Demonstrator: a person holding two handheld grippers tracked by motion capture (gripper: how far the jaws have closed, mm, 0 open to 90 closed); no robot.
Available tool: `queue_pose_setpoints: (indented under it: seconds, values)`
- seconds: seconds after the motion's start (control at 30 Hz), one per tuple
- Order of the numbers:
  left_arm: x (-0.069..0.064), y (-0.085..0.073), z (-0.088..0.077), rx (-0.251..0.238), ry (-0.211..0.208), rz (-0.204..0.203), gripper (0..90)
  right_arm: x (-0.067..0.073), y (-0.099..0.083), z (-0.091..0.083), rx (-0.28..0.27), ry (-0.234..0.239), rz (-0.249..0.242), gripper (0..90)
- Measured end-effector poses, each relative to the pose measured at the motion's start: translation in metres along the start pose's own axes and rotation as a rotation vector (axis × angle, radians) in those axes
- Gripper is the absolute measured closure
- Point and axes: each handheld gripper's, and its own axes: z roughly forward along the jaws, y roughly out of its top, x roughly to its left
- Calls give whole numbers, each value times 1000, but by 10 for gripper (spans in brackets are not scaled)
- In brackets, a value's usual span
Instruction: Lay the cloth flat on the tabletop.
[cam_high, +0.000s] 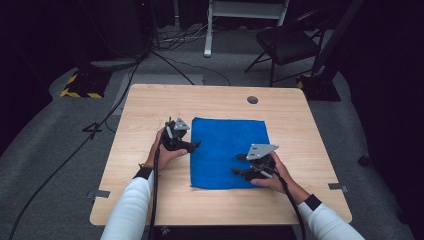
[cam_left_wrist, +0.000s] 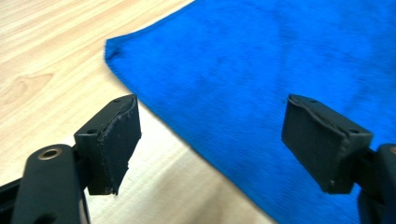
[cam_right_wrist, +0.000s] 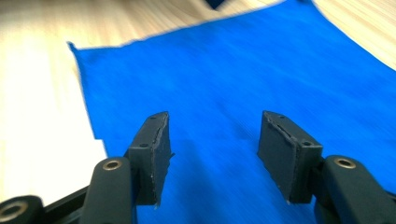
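Open jaws, blue cloth (cam_right_wrist: 224, 88) flat beneath them

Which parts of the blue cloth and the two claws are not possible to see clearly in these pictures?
- Blue cloth, high view: its near right part lies under the right claw and hand.
- Blue cloth, left gripper view: cut off by the top and right edges.
- Blue cloth, right gripper view: blurred, so the weave and any folds cannot be told.
- Left claw, high view: too small to judge its opening.
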Motion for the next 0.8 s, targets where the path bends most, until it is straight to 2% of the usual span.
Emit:
queue_pose_setpoints:
  seconds: [0.17, 0.27, 0.5, 0.6, 0.73, 0.8]
  values:
    - [12, 2, 9, 11, 35, -17, 196, 21, 14, 28, 17, 29, -44, 435]
    - [14, 1, 15, 36, 51, -17, 196, 35, 21, 43, 30, 58, -81, 431]
    - [15, 1, 14, 34, 56, -8, 198, 65, 36, 65, 39, 96, -153, 426]
    - [15, 0, 13, 31, 50, -12, 198, 75, 41, 71, 38, 117, -169, 427]
    - [14, 1, 14, 47, 66, 3, 196, 82, 46, 79, 47, 99, -181, 427]
    - [13, 2, 14, 44, 57, 3, 195, 83, 46, 82, 46, 88, -174, 428]
